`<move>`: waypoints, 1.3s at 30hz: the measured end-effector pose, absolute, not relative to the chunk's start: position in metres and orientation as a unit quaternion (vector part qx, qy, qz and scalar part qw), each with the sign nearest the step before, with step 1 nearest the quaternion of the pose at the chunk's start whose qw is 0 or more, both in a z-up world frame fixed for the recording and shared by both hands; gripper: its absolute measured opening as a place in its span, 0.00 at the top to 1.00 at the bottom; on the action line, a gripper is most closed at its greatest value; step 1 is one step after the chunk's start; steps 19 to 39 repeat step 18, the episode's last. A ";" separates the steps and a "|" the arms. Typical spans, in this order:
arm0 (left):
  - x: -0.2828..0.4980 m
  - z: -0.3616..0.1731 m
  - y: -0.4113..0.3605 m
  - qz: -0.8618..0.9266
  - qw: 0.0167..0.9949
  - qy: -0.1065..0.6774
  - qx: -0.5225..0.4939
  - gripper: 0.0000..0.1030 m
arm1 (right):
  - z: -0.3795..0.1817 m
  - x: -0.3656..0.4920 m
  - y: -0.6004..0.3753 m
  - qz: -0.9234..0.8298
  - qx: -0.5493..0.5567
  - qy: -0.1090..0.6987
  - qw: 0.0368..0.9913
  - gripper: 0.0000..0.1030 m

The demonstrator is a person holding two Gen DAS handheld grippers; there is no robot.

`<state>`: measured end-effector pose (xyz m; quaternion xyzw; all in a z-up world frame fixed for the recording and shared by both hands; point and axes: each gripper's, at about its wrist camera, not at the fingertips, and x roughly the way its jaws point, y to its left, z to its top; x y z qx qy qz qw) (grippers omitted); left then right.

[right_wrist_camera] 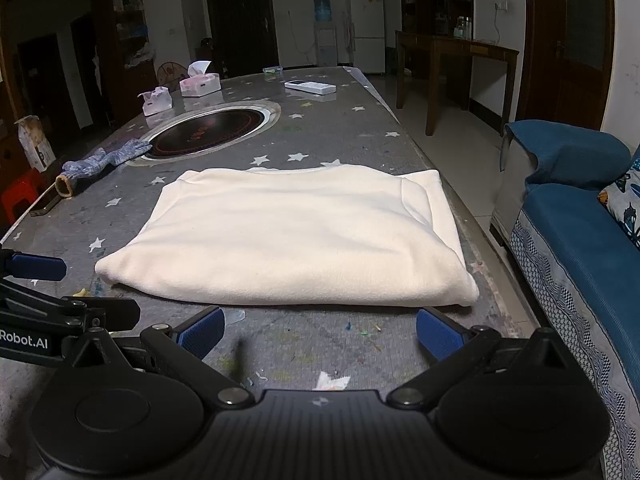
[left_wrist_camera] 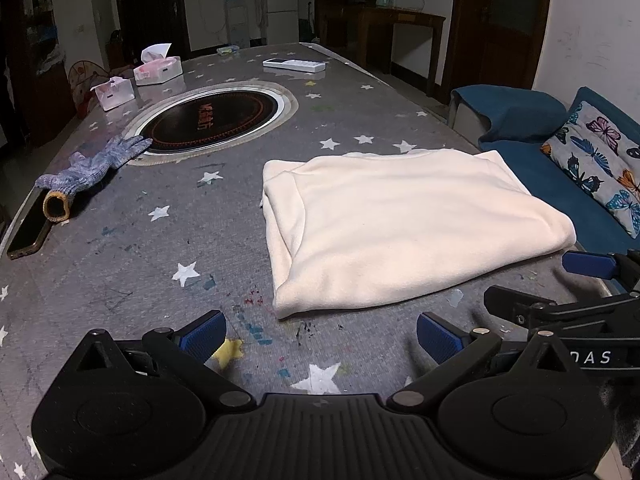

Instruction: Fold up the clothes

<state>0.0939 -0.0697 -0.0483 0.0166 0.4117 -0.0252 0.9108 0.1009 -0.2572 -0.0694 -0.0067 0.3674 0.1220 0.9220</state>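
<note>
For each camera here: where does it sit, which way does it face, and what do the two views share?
Left wrist: on the left gripper, low over the table, facing the folded cream garment; right gripper intrudes at right.
Right wrist: on the right gripper, facing the garment's near edge; left gripper at left.
Shared: garment, glove, round cooktop.

Phone (left_wrist_camera: pixel 28 232) half under the glove (left_wrist_camera: pixel 86 170); sofa (right_wrist_camera: pixel 580 240) cropped.

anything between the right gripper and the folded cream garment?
No object. In the right wrist view only bare star-print table cover with paint flecks separates the open right gripper from the cream garment.
</note>
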 end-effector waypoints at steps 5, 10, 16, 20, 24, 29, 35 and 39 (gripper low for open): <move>0.097 -0.050 -0.068 -0.025 0.910 0.415 0.013 0.00 | -0.072 0.104 -0.256 0.121 -0.007 0.371 0.921 0.00; 0.101 -0.052 -0.067 -0.024 0.908 0.417 0.009 0.00 | -0.073 0.107 -0.255 0.120 -0.009 0.374 0.920 0.00; 0.102 -0.053 -0.066 -0.023 0.907 0.419 0.005 0.00 | -0.074 0.110 -0.254 0.119 -0.008 0.376 0.919 0.00; 0.103 -0.054 -0.067 -0.023 0.908 0.418 0.008 0.00 | -0.075 0.110 -0.254 0.119 -0.007 0.376 0.919 0.00; 0.103 -0.054 -0.067 -0.023 0.908 0.418 0.008 0.00 | -0.075 0.110 -0.254 0.119 -0.007 0.376 0.919 0.00; 0.103 -0.054 -0.067 -0.023 0.908 0.418 0.008 0.00 | -0.075 0.110 -0.254 0.119 -0.007 0.376 0.919 0.00; 0.103 -0.054 -0.067 -0.023 0.908 0.418 0.008 0.00 | -0.075 0.110 -0.254 0.119 -0.007 0.376 0.919 0.00; 0.103 -0.054 -0.067 -0.023 0.908 0.418 0.008 0.00 | -0.075 0.110 -0.254 0.119 -0.007 0.376 0.919 0.00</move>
